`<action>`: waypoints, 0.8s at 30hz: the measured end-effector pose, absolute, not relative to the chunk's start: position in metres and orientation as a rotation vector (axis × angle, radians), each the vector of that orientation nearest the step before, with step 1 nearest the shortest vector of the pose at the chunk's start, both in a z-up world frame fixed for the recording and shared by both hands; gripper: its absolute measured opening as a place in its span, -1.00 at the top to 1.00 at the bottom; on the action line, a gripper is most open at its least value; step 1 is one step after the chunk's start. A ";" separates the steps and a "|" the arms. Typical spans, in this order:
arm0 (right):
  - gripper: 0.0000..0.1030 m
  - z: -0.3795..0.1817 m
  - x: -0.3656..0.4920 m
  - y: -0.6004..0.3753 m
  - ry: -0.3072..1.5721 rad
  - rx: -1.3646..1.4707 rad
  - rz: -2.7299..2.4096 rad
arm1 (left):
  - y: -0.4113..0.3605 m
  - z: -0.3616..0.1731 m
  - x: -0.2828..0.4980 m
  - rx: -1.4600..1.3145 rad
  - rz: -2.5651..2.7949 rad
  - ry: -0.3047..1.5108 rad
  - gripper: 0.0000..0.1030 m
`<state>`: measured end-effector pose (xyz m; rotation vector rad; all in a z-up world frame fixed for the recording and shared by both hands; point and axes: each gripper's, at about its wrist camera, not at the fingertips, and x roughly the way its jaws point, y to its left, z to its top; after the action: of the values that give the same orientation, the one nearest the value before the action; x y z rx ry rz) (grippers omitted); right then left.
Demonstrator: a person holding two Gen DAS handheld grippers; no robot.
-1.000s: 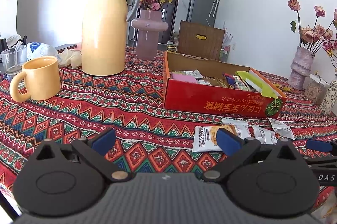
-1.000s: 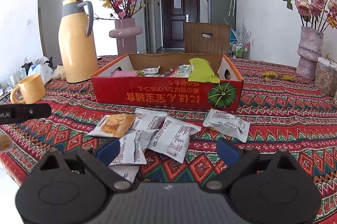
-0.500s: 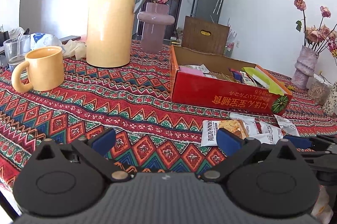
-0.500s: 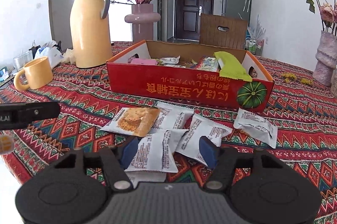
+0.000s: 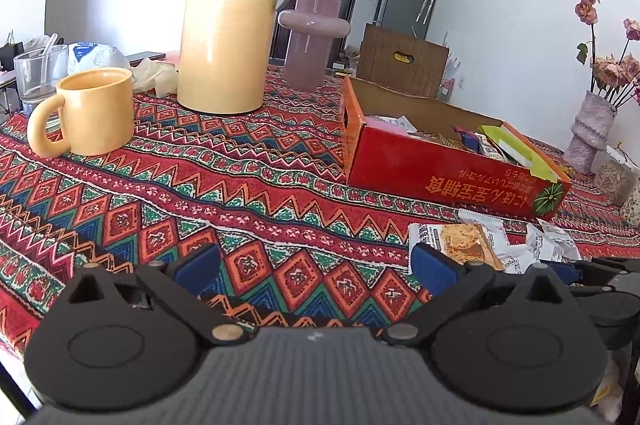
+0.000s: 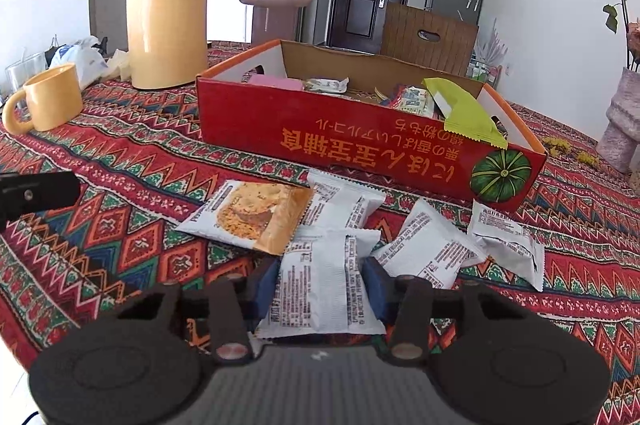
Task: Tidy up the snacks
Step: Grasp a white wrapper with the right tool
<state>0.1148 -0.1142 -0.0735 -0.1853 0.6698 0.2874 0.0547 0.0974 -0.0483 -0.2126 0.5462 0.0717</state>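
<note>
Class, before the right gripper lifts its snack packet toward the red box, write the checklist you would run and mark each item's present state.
1. White packet sits between the right gripper pads: ok.
2. Grip firm: not ok, jaws closing, packet on the tablecloth.
3. Neighbouring cookie packet clear of the pads: ok.
4. Red box open on top, with room: ok.
5. Left gripper open, empty, off to the side: ok.
6. Second packet stuck beneath: cannot tell.
</note>
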 end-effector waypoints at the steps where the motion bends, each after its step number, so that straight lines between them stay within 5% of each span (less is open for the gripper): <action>1: 0.14 -0.073 0.115 -0.115 0.666 -0.183 0.286 | 0.098 -0.049 0.055 -0.214 0.073 0.547 -1.00; 24: 0.18 -0.043 0.095 -0.160 0.510 -0.057 0.259 | 0.073 -0.041 0.054 -0.165 0.065 0.559 -1.00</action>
<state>0.0953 -0.1600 -0.0434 -0.0568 0.5101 0.2592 0.0535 0.0727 -0.0406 -0.1646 0.5594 0.0654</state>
